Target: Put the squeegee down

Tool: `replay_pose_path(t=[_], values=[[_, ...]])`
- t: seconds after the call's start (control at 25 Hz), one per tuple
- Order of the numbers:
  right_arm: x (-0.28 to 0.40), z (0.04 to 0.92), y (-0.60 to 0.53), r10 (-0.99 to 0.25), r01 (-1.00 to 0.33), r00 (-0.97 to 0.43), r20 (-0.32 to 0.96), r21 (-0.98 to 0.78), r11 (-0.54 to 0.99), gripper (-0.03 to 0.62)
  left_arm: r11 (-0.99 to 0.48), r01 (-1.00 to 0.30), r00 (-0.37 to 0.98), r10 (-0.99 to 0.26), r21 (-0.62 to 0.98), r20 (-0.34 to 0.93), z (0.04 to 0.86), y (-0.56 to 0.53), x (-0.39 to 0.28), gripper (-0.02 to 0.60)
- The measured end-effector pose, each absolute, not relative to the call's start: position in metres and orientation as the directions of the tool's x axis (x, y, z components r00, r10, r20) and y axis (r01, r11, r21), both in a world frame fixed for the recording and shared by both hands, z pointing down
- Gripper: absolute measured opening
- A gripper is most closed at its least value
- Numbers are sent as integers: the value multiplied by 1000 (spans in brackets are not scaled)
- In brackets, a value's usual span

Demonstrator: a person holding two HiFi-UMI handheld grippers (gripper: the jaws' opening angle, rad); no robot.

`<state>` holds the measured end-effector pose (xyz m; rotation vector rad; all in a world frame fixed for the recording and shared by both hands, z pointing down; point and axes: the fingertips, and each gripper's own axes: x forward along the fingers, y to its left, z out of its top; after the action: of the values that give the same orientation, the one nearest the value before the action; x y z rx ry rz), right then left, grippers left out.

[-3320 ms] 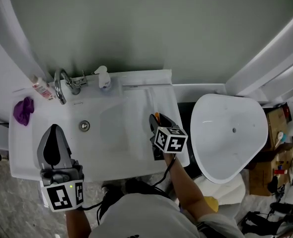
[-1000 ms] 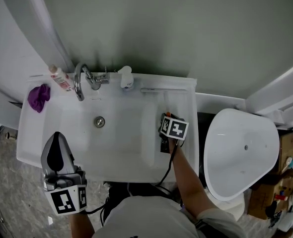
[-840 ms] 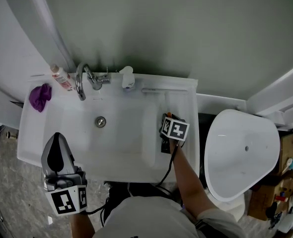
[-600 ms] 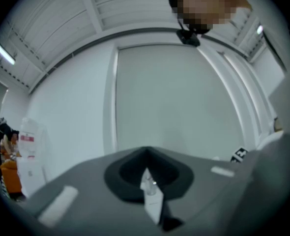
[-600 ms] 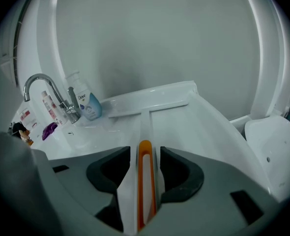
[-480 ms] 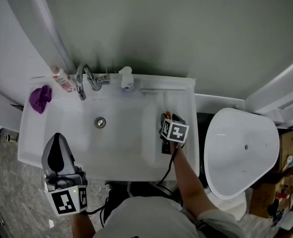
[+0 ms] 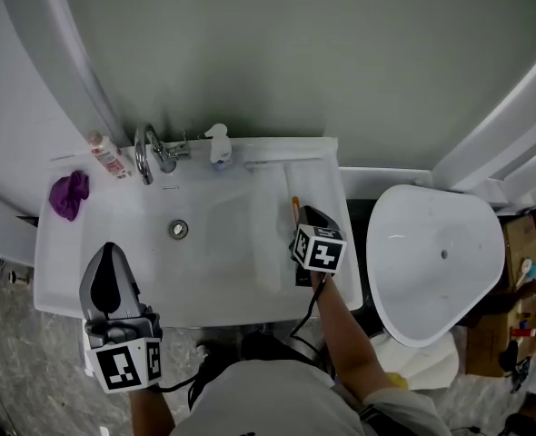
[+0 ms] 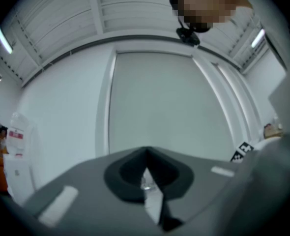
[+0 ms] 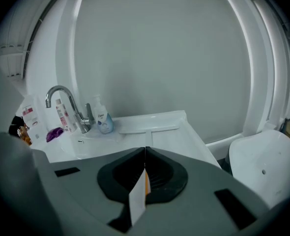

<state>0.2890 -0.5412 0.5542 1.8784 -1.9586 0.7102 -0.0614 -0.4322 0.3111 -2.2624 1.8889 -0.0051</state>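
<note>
The white squeegee [image 7: 292,189] lies flat on the sink's right ledge, blade toward the wall, its orange handle end [image 7: 295,205] toward me. In the right gripper view its blade [image 9: 145,128] rests just past the jaws. My right gripper [image 7: 306,213] hovers above the handle end; its jaws have just been closing and meet at the tips [image 9: 145,150] with nothing between them. Over the sink's front left corner, my left gripper [image 7: 107,248] is shut and holds nothing; in its own view [image 8: 146,154] it points at the wall.
The white sink [image 7: 68,271] has a chrome faucet [image 7: 143,153], a soap dispenser [image 7: 217,143], a pink bottle [image 7: 104,155] and a purple cloth [image 7: 68,193] along its back and left. A white toilet [image 7: 431,262] stands at the right.
The right gripper has lifted and drawn back from the squeegee, which stays on the ledge with its orange end now uncovered. The left gripper has kept still.
</note>
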Motion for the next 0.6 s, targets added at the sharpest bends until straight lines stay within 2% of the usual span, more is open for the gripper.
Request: replay_pose_path(t=[0.32,0.6], values=[[261,494,-501,-902,-992,-113,416,-105,76,0,-234,-962,254,-956,-140,-149,302,-413,-64,5],[242,431,-463,-958,-991,-103,267,-110,76,0,-285,-949,305,-937,-132,-168,295,-395,-70,5]])
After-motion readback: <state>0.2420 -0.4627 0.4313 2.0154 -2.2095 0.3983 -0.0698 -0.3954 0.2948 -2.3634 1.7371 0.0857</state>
